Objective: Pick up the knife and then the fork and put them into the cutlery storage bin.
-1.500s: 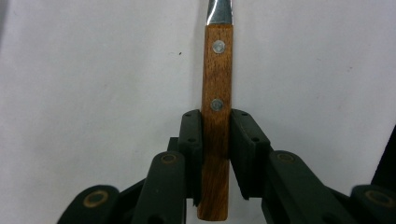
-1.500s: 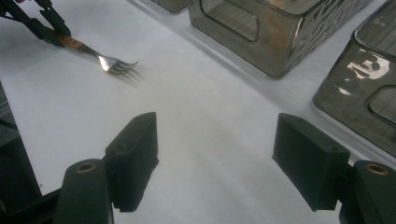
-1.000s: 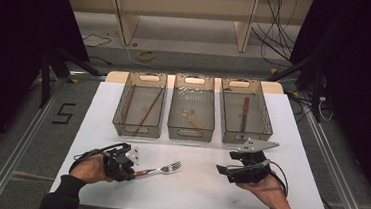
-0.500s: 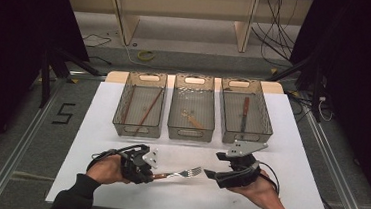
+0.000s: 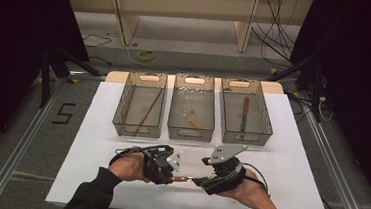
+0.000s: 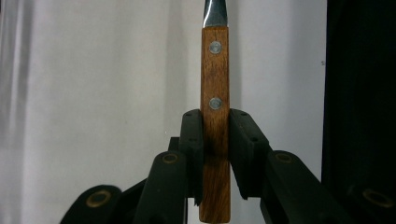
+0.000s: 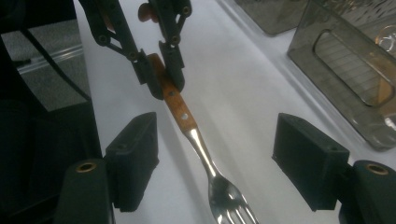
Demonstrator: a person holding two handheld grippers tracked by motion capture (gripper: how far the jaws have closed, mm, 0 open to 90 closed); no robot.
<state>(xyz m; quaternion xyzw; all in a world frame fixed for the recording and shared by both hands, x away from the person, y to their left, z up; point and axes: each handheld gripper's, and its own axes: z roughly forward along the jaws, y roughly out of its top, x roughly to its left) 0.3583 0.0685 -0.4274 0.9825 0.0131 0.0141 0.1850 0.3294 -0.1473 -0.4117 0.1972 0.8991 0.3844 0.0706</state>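
A fork [image 7: 187,116] with a wooden handle [image 6: 215,70] and steel tines is held level just above the white table. My left gripper [image 6: 215,121] is shut on the handle, and from above it [image 5: 170,171] sits front centre. My right gripper [image 7: 222,156] faces it with jaws wide open. The fork's neck and tines lie between the right pads [image 7: 310,158] without touching them. From above, the right gripper [image 5: 201,181] meets the fork [image 5: 183,178] tip to tip with the left one [image 7: 161,74].
Three clear bins stand in a row behind the hands: the left bin [image 5: 121,124] holds thin sticks, the middle bin [image 5: 191,134] a small wooden utensil, the right bin [image 5: 267,126] a wood-handled knife. The white table cover [image 5: 294,163] ends close in front of the hands.
The left gripper has carried the fork rightward and the right gripper has come leftward. The tines now lie between the right jaws.
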